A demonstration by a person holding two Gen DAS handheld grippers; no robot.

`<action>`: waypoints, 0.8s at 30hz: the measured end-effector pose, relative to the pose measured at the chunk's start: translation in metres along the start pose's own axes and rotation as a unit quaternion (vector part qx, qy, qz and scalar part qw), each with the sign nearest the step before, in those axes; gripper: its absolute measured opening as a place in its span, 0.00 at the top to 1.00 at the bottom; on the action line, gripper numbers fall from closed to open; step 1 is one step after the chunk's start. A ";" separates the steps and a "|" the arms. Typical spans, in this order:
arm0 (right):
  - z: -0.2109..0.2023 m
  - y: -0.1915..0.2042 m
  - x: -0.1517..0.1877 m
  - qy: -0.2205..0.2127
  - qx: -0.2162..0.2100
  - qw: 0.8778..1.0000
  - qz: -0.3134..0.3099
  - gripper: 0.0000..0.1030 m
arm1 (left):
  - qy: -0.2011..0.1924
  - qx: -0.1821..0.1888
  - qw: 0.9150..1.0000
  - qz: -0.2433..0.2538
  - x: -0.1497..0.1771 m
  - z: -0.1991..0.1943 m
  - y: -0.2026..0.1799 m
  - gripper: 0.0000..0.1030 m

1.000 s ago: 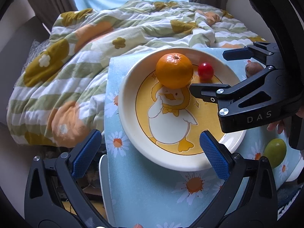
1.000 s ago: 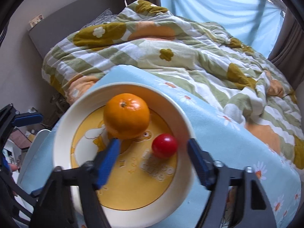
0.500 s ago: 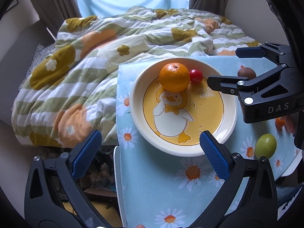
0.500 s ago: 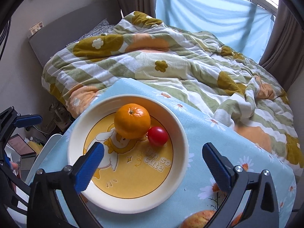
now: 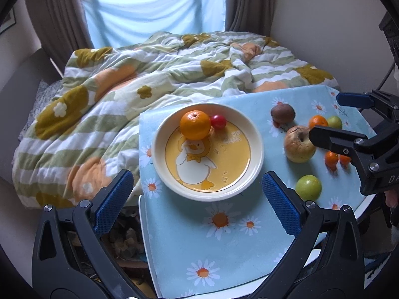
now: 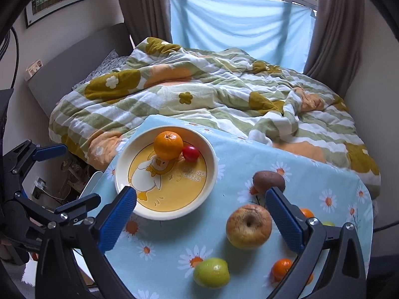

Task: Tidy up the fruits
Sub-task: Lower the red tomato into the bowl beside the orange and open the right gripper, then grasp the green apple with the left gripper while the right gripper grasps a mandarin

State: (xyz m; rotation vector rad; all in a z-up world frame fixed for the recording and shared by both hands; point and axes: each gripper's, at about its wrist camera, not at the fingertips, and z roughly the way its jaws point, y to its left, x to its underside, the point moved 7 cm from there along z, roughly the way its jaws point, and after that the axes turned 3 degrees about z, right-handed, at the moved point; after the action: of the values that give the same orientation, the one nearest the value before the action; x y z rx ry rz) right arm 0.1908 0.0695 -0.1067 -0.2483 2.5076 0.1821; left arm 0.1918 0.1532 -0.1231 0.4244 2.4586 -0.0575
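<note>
A cream plate [image 5: 259,147] with a yellow duck picture holds an orange [image 5: 195,128] and a small red tomato [image 5: 218,121], touching each other at its far side. My left gripper [image 5: 195,182] hovers open above the plate's near rim, holding nothing. My right gripper [image 6: 199,194] is also open and empty, raised between the plate [image 6: 214,172] and a wrinkled yellow apple [image 6: 248,226]. On the cloth right of the plate lie a brown fruit [image 6: 268,179], a green fruit [image 6: 211,272] and small oranges [image 6: 281,269].
The fruits lie on a light-blue daisy cloth [image 5: 224,244] over a small white table. A rumpled flowered quilt [image 5: 129,92] covers the bed beyond it. The floor gap [image 5: 124,239] left of the table holds clutter. A wall [image 5: 324,25] stands to the right.
Both grippers have drawn back and up from the plate, bringing the loose fruits on the right into view. The right jaws have spread wider. Orange and tomato stay on the plate.
</note>
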 end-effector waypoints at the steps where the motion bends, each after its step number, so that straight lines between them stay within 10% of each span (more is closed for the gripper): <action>1: -0.007 -0.005 0.004 0.000 0.004 1.000 0.011 0.00 | -0.005 0.007 1.000 0.004 -0.002 -0.003 -0.005 0.00; 12: -0.072 -0.075 0.054 -0.009 0.087 0.994 0.071 0.00 | -0.026 0.053 0.997 0.054 -0.012 -0.017 -0.073 0.00; 24: -0.064 -0.149 0.106 0.016 0.081 0.995 0.053 0.00 | 0.028 0.036 0.998 0.036 0.012 0.020 -0.149 0.00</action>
State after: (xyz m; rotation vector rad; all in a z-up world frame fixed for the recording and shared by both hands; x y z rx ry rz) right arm 0.1032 -0.1017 -0.1280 -0.0526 2.5514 0.0163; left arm 0.1474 0.0124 -0.1555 0.5533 2.4999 -0.1058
